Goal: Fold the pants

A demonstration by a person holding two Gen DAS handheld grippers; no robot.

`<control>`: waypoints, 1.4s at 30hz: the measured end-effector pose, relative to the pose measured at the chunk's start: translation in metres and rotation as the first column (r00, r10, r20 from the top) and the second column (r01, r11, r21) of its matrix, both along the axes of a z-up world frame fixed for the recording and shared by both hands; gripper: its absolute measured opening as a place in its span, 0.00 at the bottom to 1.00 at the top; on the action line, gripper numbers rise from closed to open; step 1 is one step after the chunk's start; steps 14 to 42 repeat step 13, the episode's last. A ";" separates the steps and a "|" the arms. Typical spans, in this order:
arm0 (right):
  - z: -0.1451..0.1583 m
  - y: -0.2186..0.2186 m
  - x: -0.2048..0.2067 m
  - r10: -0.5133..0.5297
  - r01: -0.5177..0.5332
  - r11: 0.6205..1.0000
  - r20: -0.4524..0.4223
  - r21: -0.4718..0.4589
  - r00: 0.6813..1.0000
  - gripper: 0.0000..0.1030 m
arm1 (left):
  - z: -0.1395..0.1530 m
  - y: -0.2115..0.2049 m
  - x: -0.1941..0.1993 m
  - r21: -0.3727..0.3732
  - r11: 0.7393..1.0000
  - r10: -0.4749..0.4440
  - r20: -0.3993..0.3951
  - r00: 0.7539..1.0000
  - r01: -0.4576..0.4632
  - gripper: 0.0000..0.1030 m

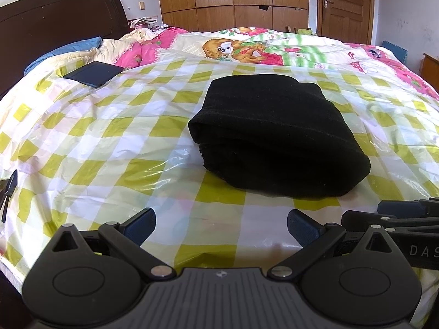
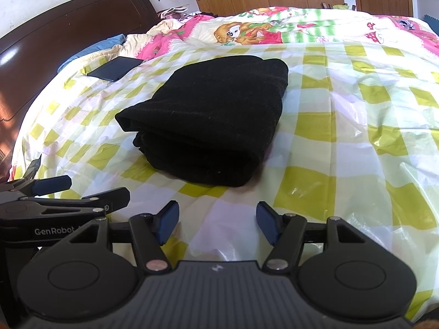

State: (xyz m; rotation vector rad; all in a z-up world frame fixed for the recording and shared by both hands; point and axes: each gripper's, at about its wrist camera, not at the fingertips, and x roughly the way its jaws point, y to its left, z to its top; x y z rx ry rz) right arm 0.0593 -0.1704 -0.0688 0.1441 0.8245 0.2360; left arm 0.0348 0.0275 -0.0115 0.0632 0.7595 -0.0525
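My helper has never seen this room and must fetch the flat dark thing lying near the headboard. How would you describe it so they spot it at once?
Start at the dark wooden headboard, then look down onto the yellow-and-white checkered plastic sheet covering the bed. Near that sheet's corner lies a thin dark blue-grey slab, like a tablet or notebook. Unlike the bulky folded black pants mid-sheet, it is flat, rigid and straight-edged.

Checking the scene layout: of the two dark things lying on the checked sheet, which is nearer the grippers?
The folded black pants, a thick bundle just ahead of both open grippers. The flat dark blue notebook lies farther back, toward the headboard.
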 end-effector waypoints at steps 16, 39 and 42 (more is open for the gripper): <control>0.000 0.000 0.000 -0.001 0.001 1.000 0.000 -0.001 1.000 0.62 | -0.001 0.001 0.000 -0.005 1.000 0.002 -0.008 1.000 -0.002 1.00; 0.000 0.000 0.000 -0.001 0.001 1.000 0.000 -0.001 1.000 0.62 | -0.001 0.001 0.000 -0.005 1.000 0.002 -0.008 1.000 -0.002 1.00; 0.000 0.000 0.000 -0.001 0.001 1.000 0.000 -0.001 1.000 0.62 | -0.001 0.001 0.000 -0.005 1.000 0.002 -0.008 1.000 -0.002 1.00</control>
